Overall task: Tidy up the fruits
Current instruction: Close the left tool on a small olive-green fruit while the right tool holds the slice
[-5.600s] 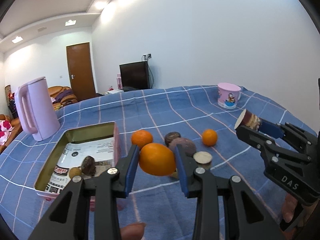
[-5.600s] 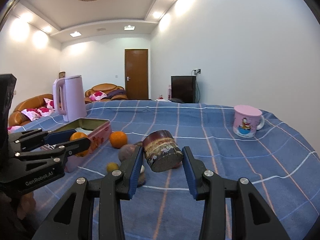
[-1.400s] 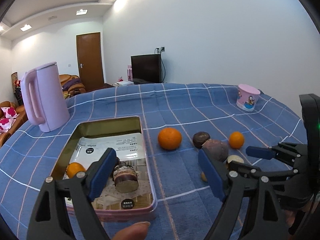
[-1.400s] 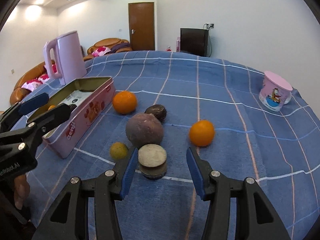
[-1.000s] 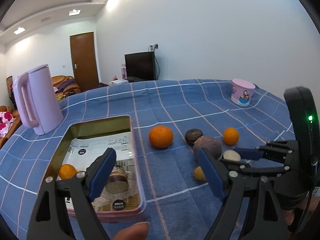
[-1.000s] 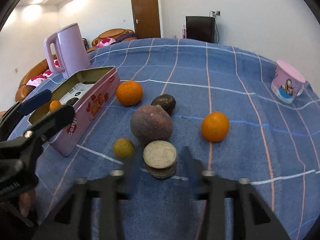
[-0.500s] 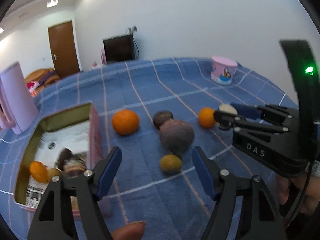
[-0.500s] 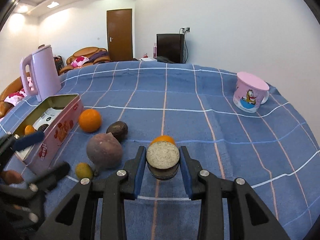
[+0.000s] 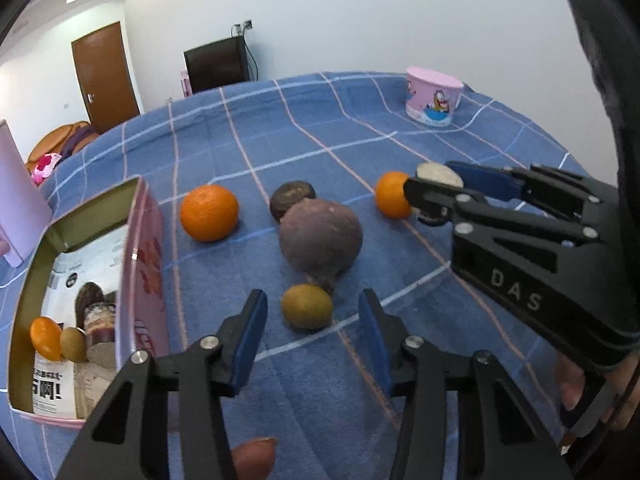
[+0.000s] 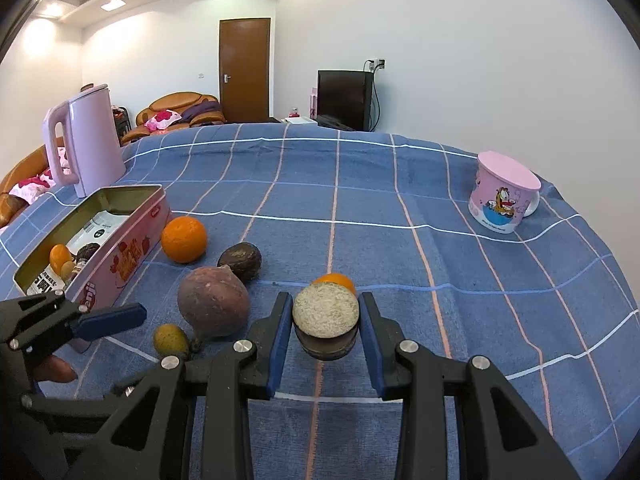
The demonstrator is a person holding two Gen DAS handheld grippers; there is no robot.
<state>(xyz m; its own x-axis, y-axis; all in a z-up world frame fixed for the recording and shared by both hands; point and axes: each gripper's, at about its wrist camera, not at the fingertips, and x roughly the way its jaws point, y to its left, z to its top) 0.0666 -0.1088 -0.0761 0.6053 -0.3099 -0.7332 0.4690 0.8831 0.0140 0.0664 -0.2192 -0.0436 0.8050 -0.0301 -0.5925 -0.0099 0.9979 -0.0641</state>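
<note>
Closing in: my left gripper (image 9: 310,334) is bringing its jaws together around the little greenish fruit (image 9: 307,306), which sits between the pads, but they aren't touching it yet as far as I can see.
Where it is: on the blue checked cloth (image 9: 304,132), just in front of the big purple fruit (image 9: 321,239), with the pink tin (image 9: 147,264) off to that fruit's left.
Handling guess: I'd say light, roundish, probably firm-skinned but easy to bruise and keen to roll, so I'd pinch it across its widest middle, gently.
Looks: dull olive-yellow, oval, slightly mottled skin.
Other hand: right gripper (image 10: 325,330) is clamped tight on a small round jar (image 10: 325,324) with a pale grainy top, held off the cloth.
Left to sort: two oranges and a dark wrinkly fruit (image 9: 292,197) behind the purple one.
</note>
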